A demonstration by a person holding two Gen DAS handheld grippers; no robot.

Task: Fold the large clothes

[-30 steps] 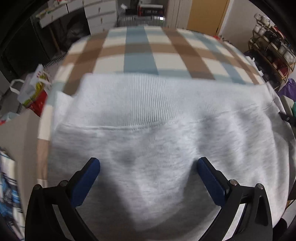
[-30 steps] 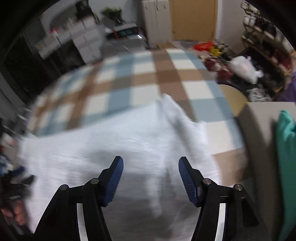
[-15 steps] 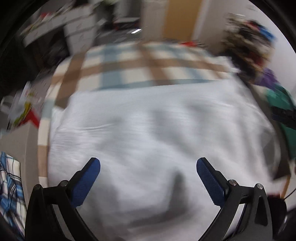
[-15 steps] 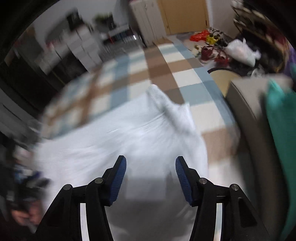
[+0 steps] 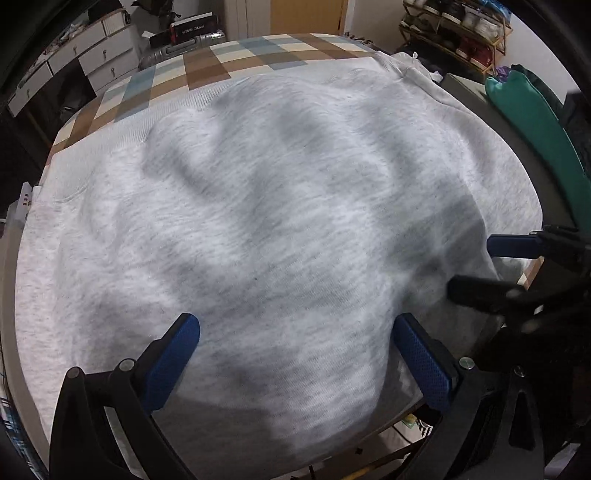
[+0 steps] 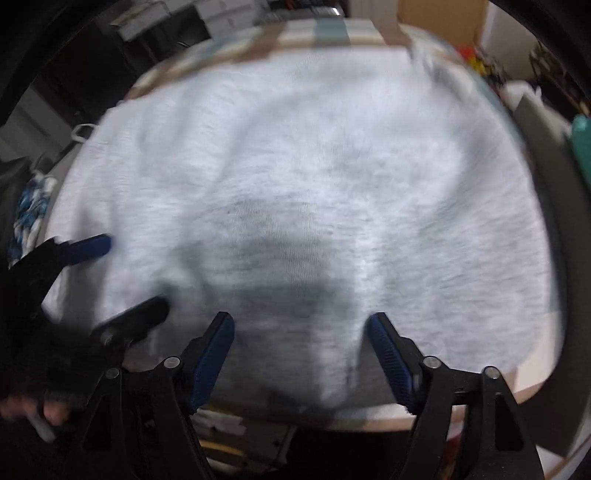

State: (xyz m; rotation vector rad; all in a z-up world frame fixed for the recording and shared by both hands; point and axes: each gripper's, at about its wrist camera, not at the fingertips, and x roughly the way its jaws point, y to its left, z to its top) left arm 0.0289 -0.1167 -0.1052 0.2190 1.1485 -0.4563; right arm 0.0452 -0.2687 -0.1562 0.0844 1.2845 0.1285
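Observation:
A large light grey sweatshirt (image 5: pixel 280 206) lies spread over the checked table cloth (image 5: pixel 236 62), its ribbed hem toward the far left. It also fills the blurred right wrist view (image 6: pixel 314 192). My left gripper (image 5: pixel 295 343) is open and empty, just above the near edge of the sweatshirt. My right gripper (image 6: pixel 301 343) is open and empty too, over the near edge to the right. It shows in the left wrist view (image 5: pixel 491 266) at the right. The left gripper shows in the right wrist view (image 6: pixel 122 277) at the left.
White drawers (image 5: pixel 99 55) and a suitcase stand beyond the table. A shelf rack (image 5: pixel 458 26) is at the far right. A teal cloth (image 5: pixel 532 122) lies on a grey surface at the right. A blue checked garment (image 6: pixel 31 206) lies at the left.
Both grippers have pulled back toward the near edge of the table and turned inward. The sweatshirt now fills both views. The right gripper's jaws stand slightly wider than before.

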